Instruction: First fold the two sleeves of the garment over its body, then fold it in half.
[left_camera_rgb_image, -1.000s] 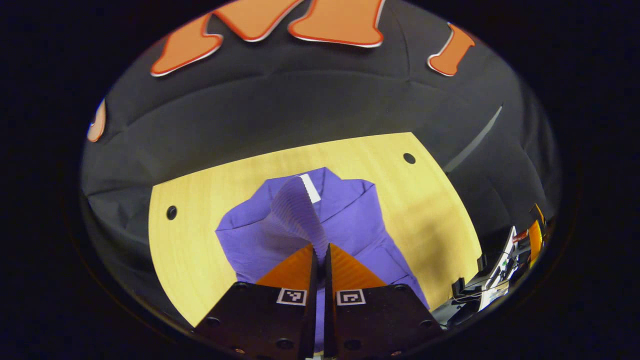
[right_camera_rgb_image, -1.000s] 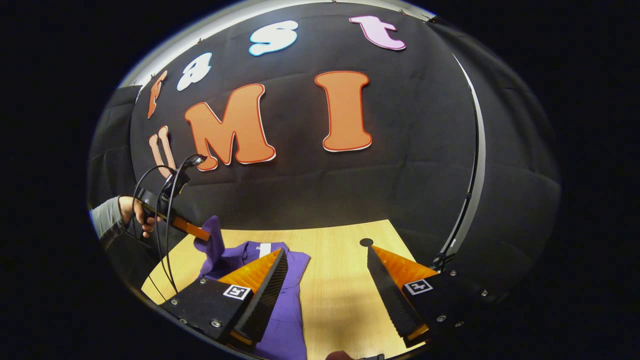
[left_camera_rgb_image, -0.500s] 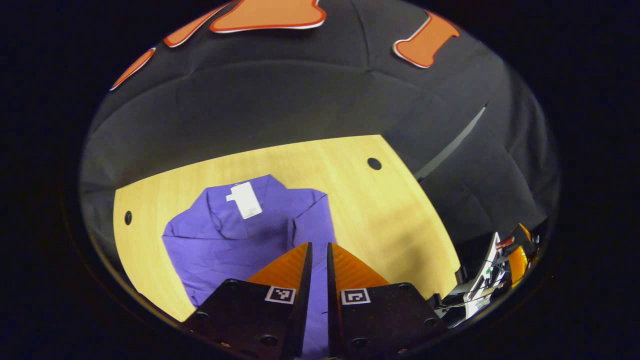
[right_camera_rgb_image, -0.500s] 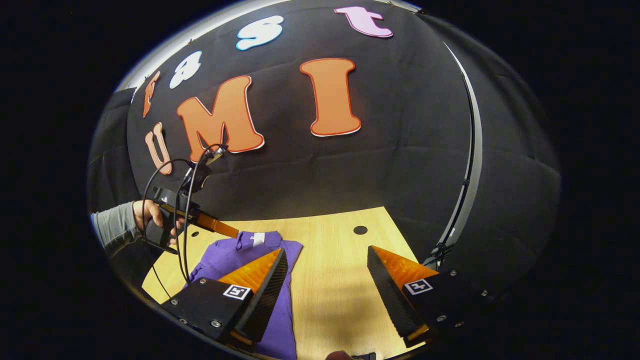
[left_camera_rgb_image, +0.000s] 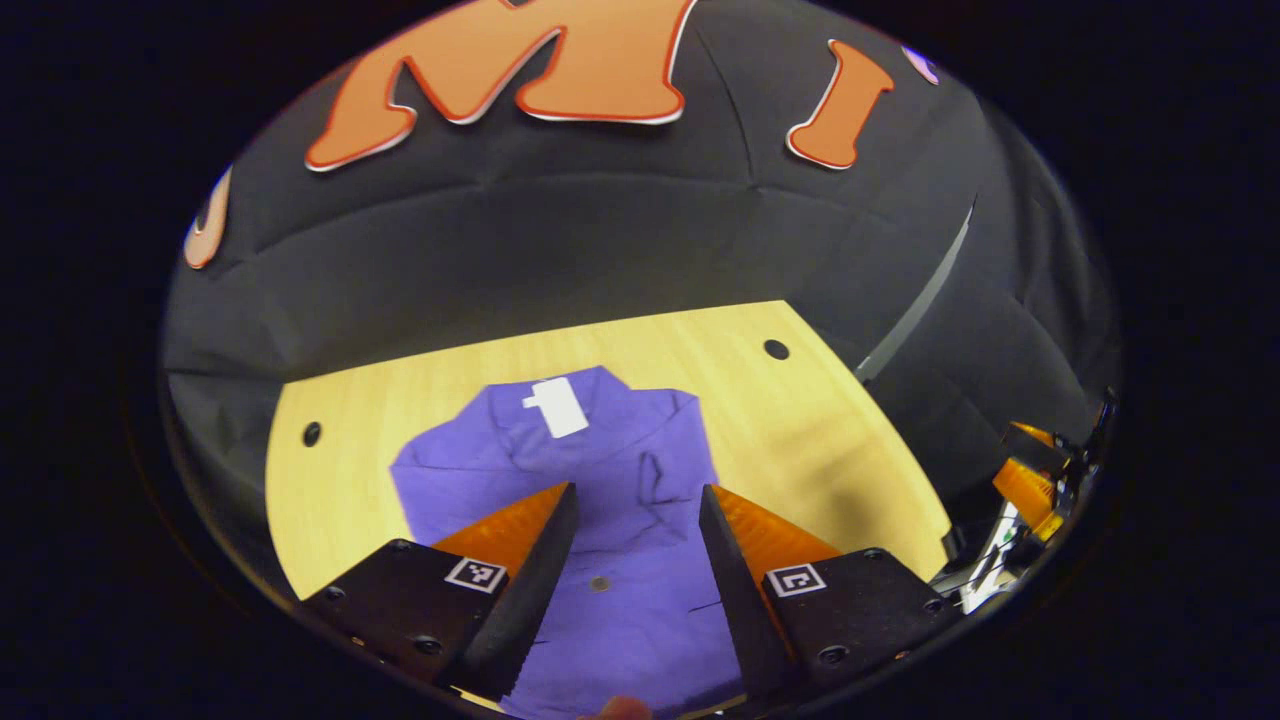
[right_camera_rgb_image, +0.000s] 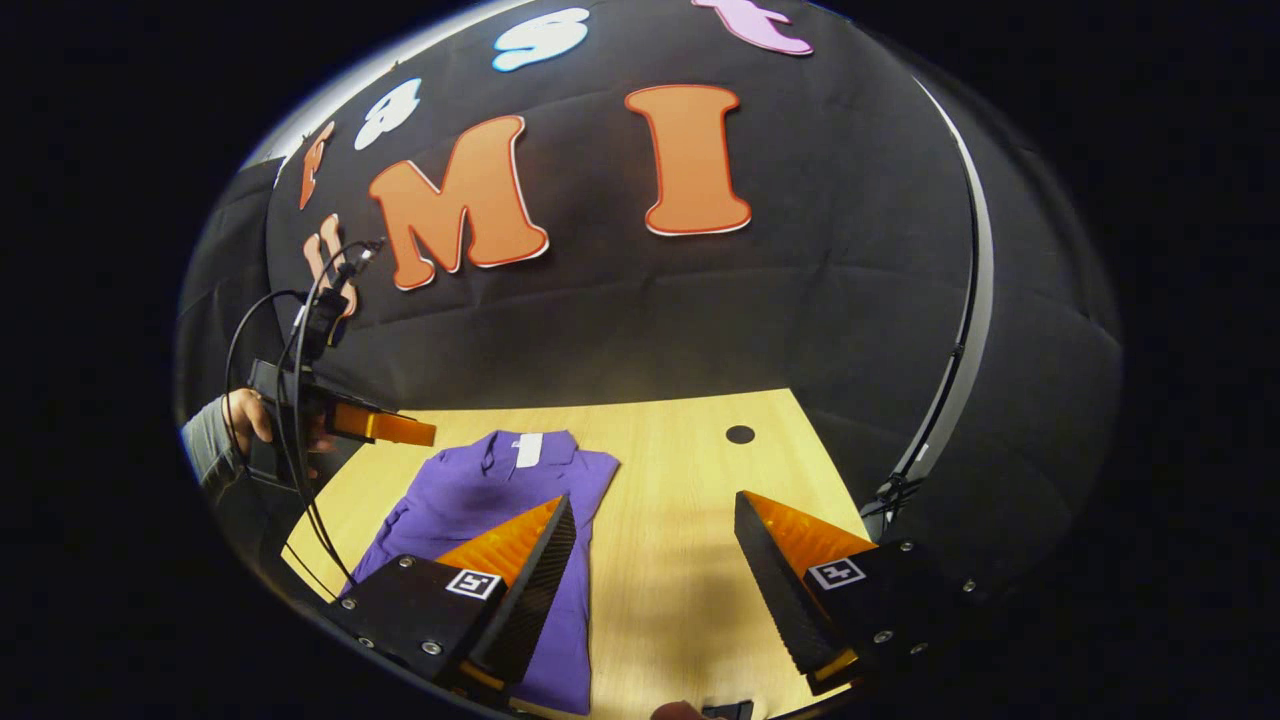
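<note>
Careful: w/ sleeves tucked, the halving fold could skew or spill them if you pinch one layer or lift one side first. Shirt (left_camera_rgb_image: 590, 500) lies flat on the tabletop (left_camera_rgb_image: 810, 420), collar far. Left claw (left_camera_rgb_image: 632, 545) hangs over its near part, jaws apart, holding nothing. Right claw (right_camera_rgb_image: 655, 560), wide open and empty, is over bare wood, shirt to its left.

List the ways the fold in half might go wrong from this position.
1. Both the left gripper and the right gripper hang open above the purple shirt, holding nothing, so a one-sided pinch might drag it askew.
2. The folded-in sleeves lie loose on the body; lifting an end may let them slide back out.
3. The shirt lies close to the table edge nearest the person, so a pull that way could drag it off.
</note>
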